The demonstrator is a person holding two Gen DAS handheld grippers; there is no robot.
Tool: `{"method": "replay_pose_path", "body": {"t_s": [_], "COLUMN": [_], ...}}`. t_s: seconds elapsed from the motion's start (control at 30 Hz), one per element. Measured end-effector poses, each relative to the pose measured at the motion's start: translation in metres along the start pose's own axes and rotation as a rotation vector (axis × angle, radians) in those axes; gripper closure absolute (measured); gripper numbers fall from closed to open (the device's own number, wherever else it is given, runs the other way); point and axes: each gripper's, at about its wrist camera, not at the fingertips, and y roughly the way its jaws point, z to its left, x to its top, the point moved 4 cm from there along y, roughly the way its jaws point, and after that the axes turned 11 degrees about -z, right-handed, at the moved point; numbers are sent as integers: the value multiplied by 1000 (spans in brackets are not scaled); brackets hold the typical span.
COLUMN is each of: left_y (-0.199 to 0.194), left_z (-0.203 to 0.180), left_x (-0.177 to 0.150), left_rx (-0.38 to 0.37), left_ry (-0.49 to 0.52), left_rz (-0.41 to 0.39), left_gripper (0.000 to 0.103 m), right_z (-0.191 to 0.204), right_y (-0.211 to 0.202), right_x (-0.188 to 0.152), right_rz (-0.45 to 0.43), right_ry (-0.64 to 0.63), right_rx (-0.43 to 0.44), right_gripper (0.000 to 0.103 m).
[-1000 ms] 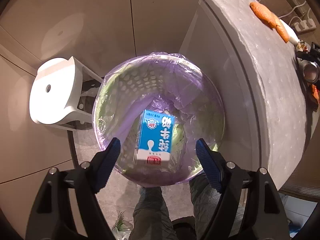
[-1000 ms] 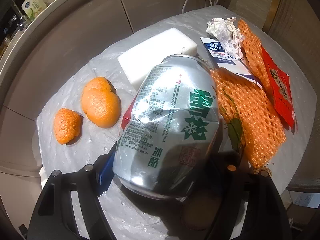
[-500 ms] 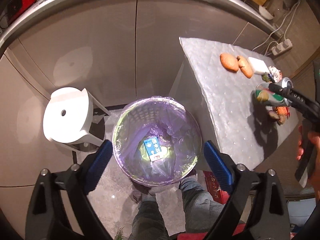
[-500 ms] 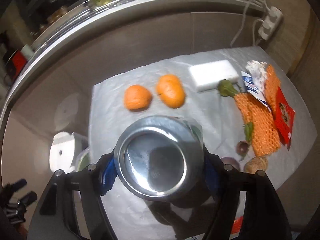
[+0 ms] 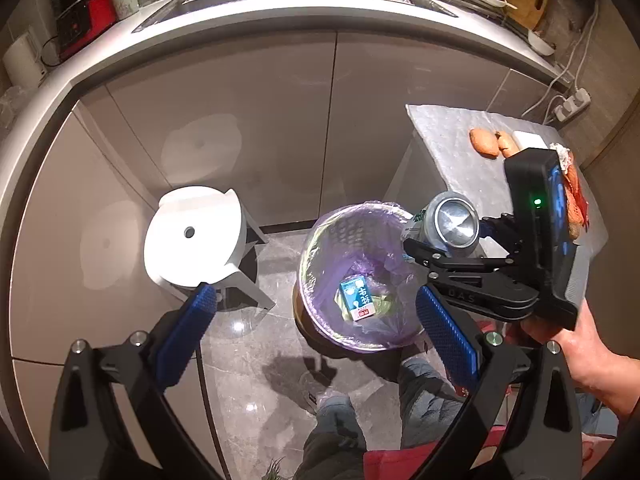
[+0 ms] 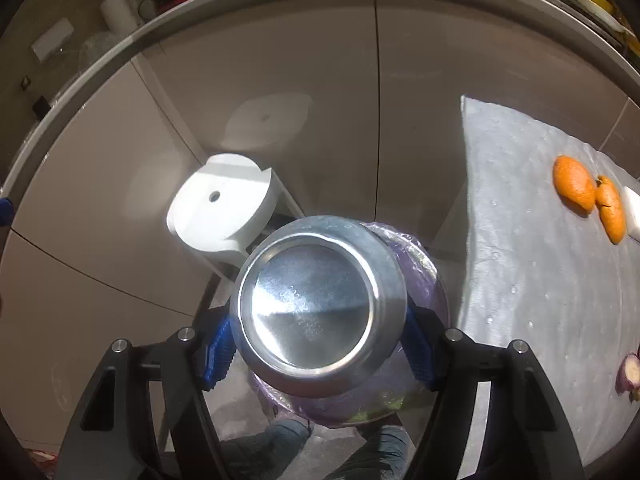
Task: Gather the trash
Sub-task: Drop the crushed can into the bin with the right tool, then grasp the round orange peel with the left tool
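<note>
Right gripper is clamping a silver can, hanging right over the purple-lined bin. Left gripper is sitting wide open and empty above the bin, where a blue milk carton is lying at the bottom.

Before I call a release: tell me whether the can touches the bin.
Apart. The left wrist view shows the can clamped in the right gripper, held in the air above the bin rim.
</note>
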Motion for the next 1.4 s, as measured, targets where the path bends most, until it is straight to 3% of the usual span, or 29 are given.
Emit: {"method": "replay_pose_path", "body": {"t_s": [0.07, 0.17, 0.2, 0.33, 0.47, 0.67, 0.87, 1.1, 1.4], "left_y": [0, 2, 2, 3, 5, 7, 10, 32, 119], "left_z": [7, 12, 13, 8, -9, -63, -129, -193, -247], "left_x": [-3, -5, -4, 2, 15, 48, 81, 104, 113], "left_rx": [10, 12, 9, -1, -21, -96, -175, -208, -225], "left_ry": [-18, -42, -51, -76, -77, -32, 53, 112, 109], "left_rz": [3, 2, 2, -12, -25, -61, -90, -85, 23], "left_gripper": [8, 8, 8, 8, 8, 8, 8, 8, 8], "right_z": [7, 11, 11, -5, -42, -118, -185, -239, -286], "right_y": [19, 32, 29, -8, -69, -160, -222, -255, -261], "right_x": [-6, -11, -9, 9, 33, 41, 37, 21, 6], "right_rz": [38, 76, 70, 11, -86, -184, -256, -299, -248], "right_ry": [-44, -78, -76, -64, -22, 77, 169, 267, 293], "right_rx": [-6, -19, -18, -26, -101, -257, -401, -494, -519], "right_gripper": [33, 14, 13, 8, 2, 2, 2, 2, 2]}}
